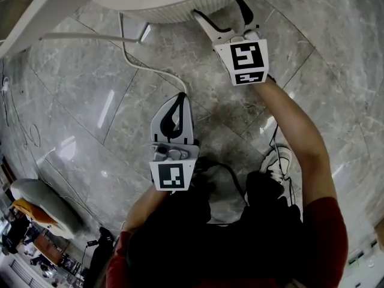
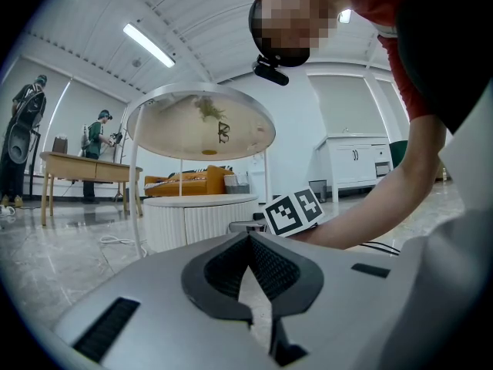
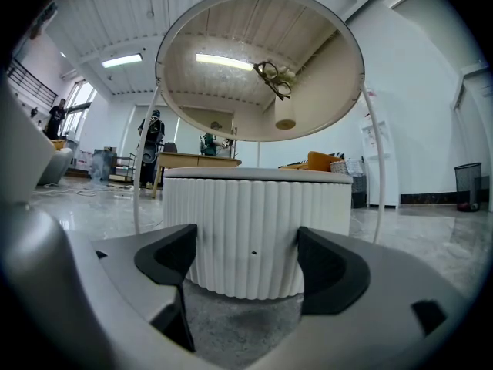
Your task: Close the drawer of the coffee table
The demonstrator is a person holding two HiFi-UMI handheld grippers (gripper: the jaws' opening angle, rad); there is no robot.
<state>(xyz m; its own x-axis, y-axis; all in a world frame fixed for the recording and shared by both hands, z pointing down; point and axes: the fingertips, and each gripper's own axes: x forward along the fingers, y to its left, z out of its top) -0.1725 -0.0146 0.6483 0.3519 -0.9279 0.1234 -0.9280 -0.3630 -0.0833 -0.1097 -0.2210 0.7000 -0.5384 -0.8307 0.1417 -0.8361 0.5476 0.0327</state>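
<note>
The right gripper (image 1: pixel 216 6) sits just in front of the counter's ribbed white drum (image 3: pixel 250 237). Its fingers are spread wide and grasp nothing. The drawer (image 2: pixel 206 223) in that drum looks pushed in, flush with the ribs. The left gripper (image 1: pixel 179 104) hangs well back from the drum over the floor (image 1: pixel 90 101), fingers clenched on nothing. On the round top (image 3: pixel 208 99) above the drum lie spectacles (image 3: pixel 269 75) and a cup (image 3: pixel 285 114).

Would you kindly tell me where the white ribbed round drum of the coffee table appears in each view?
Head view: white ribbed drum at the top edge, centre.
Left gripper view: left of centre, low, beyond the jaws.
Right gripper view: dead centre, framed by the right gripper's parted jaws.
Shared landmark: grey marble floor under it.
</note>
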